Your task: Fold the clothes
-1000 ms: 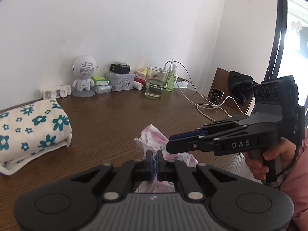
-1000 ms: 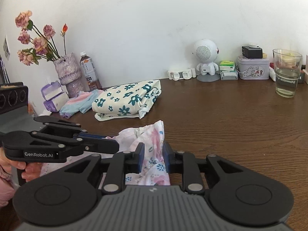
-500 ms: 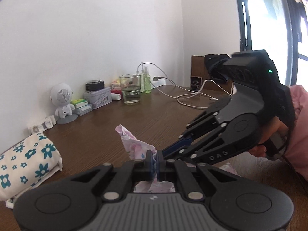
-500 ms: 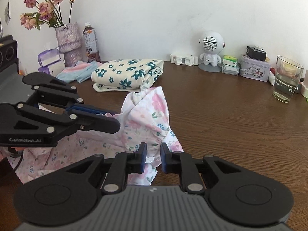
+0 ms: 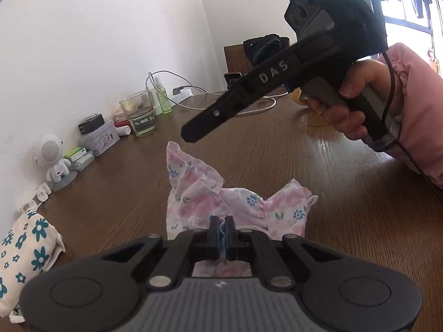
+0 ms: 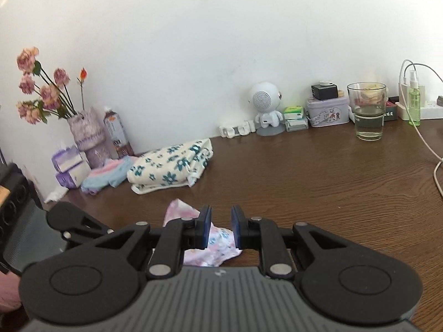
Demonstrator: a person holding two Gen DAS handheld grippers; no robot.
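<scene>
A pink floral garment (image 5: pixel 199 193) lies crumpled on the brown table (image 5: pixel 346 221). My left gripper (image 5: pixel 221 229) is shut on its near edge, and a fold of cloth shows between the pads. My right gripper (image 5: pixel 191 135) hangs in the air above the garment's far corner, held by a hand in a pink sleeve. In the right wrist view its jaws (image 6: pixel 221 225) are opening with nothing between them; the garment (image 6: pixel 218 251) lies below and behind the fingers. A folded cream cloth with teal flowers (image 6: pixel 171 168) rests near the wall.
Along the wall stand a vase of flowers (image 6: pixel 85 135), a drink bottle (image 6: pixel 116 135), a white robot speaker (image 6: pixel 265 108), a tin box (image 6: pixel 328 110) and a glass of water (image 6: pixel 369 116). White cables (image 6: pixel 432 149) trail at the right. A pastel cloth (image 6: pixel 110 175) lies beside the folded one.
The right gripper let go of the floral garment and rose away from it. The garment sank onto the table. The left gripper rolled and stayed shut on the cloth.
</scene>
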